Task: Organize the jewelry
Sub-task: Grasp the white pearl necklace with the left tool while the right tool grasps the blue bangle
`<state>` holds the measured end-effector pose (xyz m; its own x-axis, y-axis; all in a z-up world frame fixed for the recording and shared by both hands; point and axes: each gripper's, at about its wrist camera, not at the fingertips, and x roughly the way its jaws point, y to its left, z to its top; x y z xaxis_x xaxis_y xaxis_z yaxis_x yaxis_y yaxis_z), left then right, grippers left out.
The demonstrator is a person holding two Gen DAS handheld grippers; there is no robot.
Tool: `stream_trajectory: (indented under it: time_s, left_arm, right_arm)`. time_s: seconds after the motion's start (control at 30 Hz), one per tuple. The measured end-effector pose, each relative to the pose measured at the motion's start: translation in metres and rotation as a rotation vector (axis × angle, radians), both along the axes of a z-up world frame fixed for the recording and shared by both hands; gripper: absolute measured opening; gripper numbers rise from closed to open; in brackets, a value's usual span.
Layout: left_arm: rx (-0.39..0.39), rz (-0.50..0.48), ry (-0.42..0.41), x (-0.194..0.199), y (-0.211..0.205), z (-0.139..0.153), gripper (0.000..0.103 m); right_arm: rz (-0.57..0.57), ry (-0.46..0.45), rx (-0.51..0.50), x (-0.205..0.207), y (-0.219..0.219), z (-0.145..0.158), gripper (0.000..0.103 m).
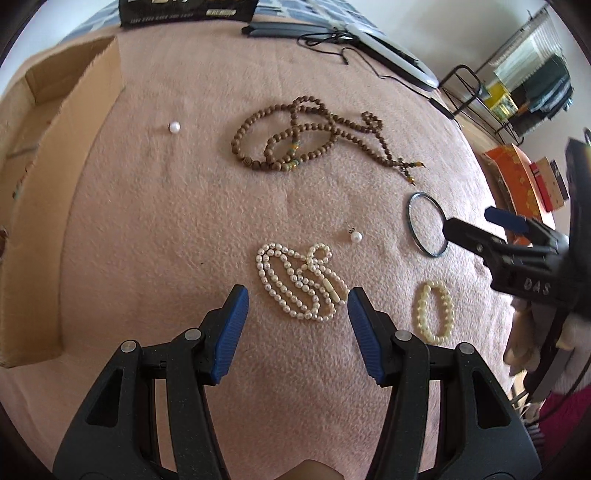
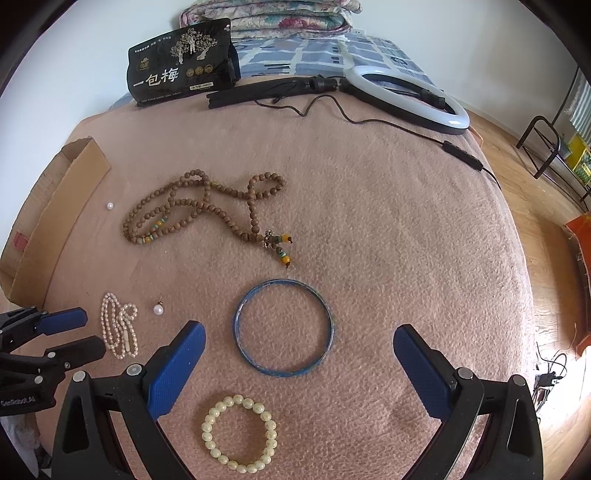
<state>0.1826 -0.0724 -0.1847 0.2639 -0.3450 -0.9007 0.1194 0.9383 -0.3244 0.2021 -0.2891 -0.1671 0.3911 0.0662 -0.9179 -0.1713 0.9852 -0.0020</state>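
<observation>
Jewelry lies on a pink blanket [image 1: 184,221]. A white pearl necklace [image 1: 301,282] lies bunched just ahead of my open, empty left gripper [image 1: 297,306]; it also shows in the right wrist view [image 2: 120,330]. A blue bangle [image 2: 283,328] lies flat between and ahead of my open, empty right gripper [image 2: 299,347]. A cream bead bracelet [image 2: 239,432] lies under that gripper. A brown wooden bead necklace [image 2: 207,210] lies farther away. One pearl earring [image 2: 158,308] lies beside the pearl necklace, another pearl [image 2: 109,206] near the cardboard.
An open cardboard box [image 1: 48,177] sits at the left edge of the blanket. A black snack bag [image 2: 181,64], a ring light [image 2: 410,98] with its cable and a folded quilt [image 2: 273,16] lie at the far side. Wooden floor [image 2: 535,192] and a metal rack [image 2: 554,147] are to the right.
</observation>
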Motion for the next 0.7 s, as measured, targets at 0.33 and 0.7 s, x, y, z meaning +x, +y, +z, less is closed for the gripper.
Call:
stream_trajectory:
  time_s: [0.33, 0.7]
  left_arm:
    - [-0.036, 0.063, 0.014, 0.012, -0.004, -0.013, 0.063]
    - [0.207, -0.006, -0.112, 0.003, -0.04, -0.019, 0.053]
  right_arm:
    - [-0.021, 0.024, 0.034, 0.007, -0.004, -0.01, 0.103]
    - [-0.014, 0.049, 0.038, 0.011, 0.001, -0.019, 0.103]
